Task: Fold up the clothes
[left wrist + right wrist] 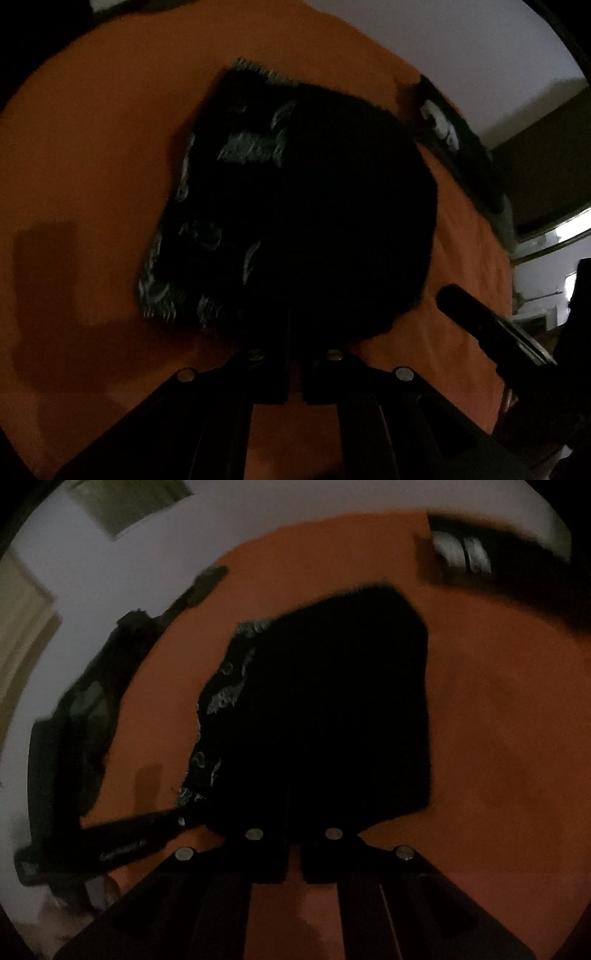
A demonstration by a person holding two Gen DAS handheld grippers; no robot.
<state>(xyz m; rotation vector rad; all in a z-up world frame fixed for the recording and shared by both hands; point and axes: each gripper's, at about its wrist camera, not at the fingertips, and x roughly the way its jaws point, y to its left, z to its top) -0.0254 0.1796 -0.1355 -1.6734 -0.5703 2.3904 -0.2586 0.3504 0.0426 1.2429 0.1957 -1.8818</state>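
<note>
A broad orange cloth-covered surface (pixel 92 155) fills most of both wrist views and serves as the bed for everything else. Near its middle lies the black garment with a pale grey-green swirled print (pixel 236 206), flattened into a rough rectangle; a plain black layer covers its right part, so the print shows only along its left side. At the far right edge of the orange surface, well apart from the garment, sits a dark folded item with white markings (pixel 461 554), too blurred to identify further. Along the left edge of the surface, in the right wrist view, a heap of dark fabric (pixel 85 709) hangs over the rim. The left gripper (pixel 293 325), black with two straight fingers, has its jaws drawn together, and its tips merge with the near edge of the garment, so I cannot tell whether cloth is pinched there. The right gripper (pixel 293 805) also stands closed, its tips likewise lost against the black cloth; it appears as a dark bar at the right of the left wrist view.
</note>
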